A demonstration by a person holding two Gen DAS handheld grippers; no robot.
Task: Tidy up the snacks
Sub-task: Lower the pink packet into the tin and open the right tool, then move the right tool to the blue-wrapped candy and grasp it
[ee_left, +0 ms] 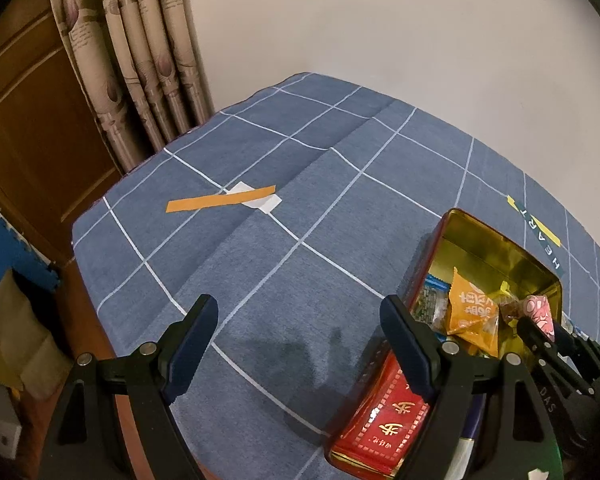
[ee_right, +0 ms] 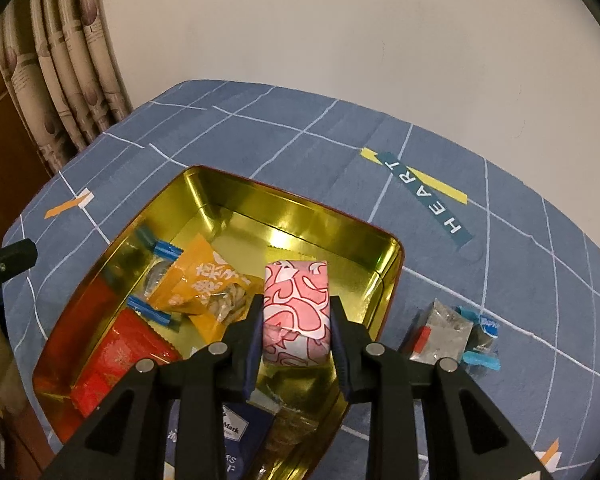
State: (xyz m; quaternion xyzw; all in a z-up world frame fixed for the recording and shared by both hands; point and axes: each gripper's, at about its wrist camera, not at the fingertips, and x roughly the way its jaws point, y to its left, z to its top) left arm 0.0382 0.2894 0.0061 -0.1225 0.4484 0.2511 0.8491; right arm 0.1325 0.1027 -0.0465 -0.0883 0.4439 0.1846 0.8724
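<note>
Blue checked cloth [ee_right: 300, 128]: pink snack [ee_right: 296, 312] clamped by right gripper [ee_right: 296, 332] over gold tin [ee_right: 236, 196] for dropping in w/ others; left gripper [ee_left: 300, 344] held wide, empty, beside tin.

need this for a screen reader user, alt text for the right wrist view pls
The right claw grips a pink-and-white patterned snack above an open gold-lined tin that holds an orange packet and a red packet. More wrapped snacks lie on the blue checked cloth beside it.
</note>
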